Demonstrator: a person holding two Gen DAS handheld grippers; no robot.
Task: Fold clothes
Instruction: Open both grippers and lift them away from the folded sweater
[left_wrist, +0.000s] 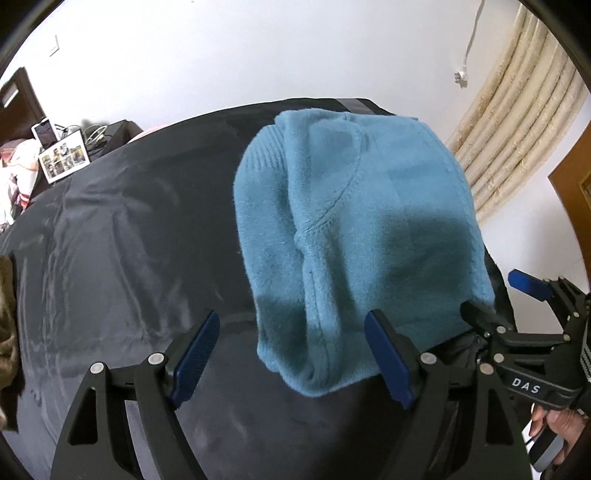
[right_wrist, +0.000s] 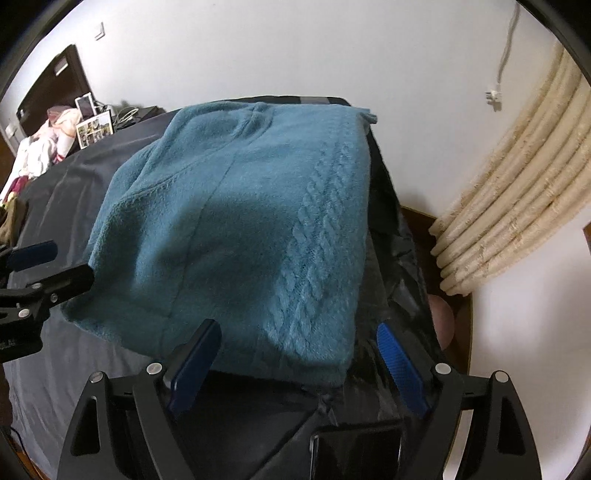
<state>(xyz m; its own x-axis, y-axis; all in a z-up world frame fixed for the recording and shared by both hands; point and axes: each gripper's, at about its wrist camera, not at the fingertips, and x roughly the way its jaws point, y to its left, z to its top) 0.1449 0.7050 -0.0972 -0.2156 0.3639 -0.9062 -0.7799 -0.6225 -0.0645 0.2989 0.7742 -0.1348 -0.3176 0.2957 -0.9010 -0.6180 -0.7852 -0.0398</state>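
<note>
The left tool (left_wrist: 291, 356) is hovering with its blue-padded fingers spread wide apart, gripping nothing; its right finger is sitting over the near hem of the blue sweater (left_wrist: 354, 221), its left finger over bare dark cloth (left_wrist: 122, 240). The right tool (right_wrist: 299, 363) is likewise standing wide open and holding nothing, its left finger overlapping the sweater's near edge and its right finger lying past the sweater's right side, above crinkled black material. In the left wrist view the right tool is showing at the right edge, with a hand (left_wrist: 554, 421) gripping its handle below the lettering "DAS".

The sweater is lying folded into a rough rectangle on the dark cloth covering the bench, toward its right side and reaching nearly to the far edge. A cable-knit band is running along its right side, a curved seam is crossing the upper layer, and a ribbed patch is showing at the far left corner. Shadows are falling across its near half.

Farther left, the cloth is stretching away, wrinkled and bare. Beyond it, a photo sheet (right_wrist: 95, 129), a tablet (right_wrist: 85, 104) and a heap of pale clothing (right_wrist: 44, 147) are crowding the far left corner. A white wall (right_wrist: 295, 48) is rising behind, with a cream curtain (right_wrist: 517, 206) hanging at the right.
</note>
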